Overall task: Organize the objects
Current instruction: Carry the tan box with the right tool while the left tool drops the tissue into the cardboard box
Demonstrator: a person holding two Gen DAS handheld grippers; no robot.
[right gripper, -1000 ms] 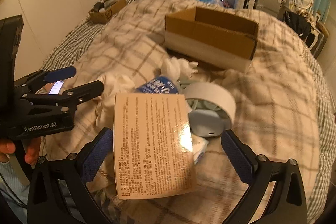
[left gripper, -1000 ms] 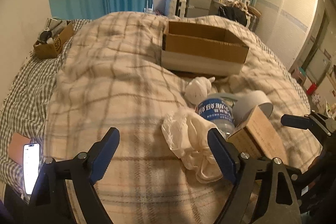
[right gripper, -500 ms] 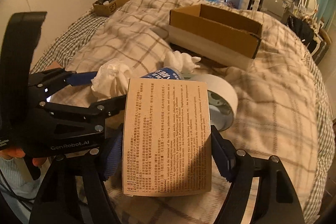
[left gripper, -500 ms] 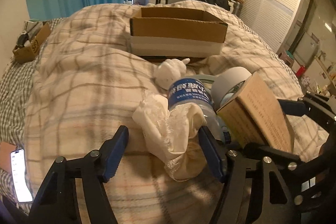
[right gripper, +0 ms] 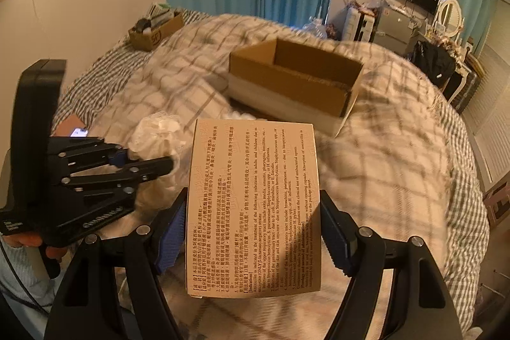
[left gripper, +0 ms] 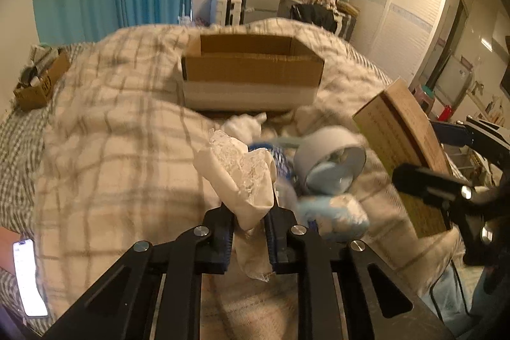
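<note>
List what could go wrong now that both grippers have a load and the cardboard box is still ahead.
1. The left gripper, jaws just closed, pinches only the lower end of the crumpled plastic bag; it could slip free.
2. The right gripper holds the medicine box by its edges; it may twist before reaching the cardboard box.

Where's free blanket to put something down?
Free: the blanket left of the bag, up to the small box, and right of the carton. Crowded: the tape pile before the carton.
</note>
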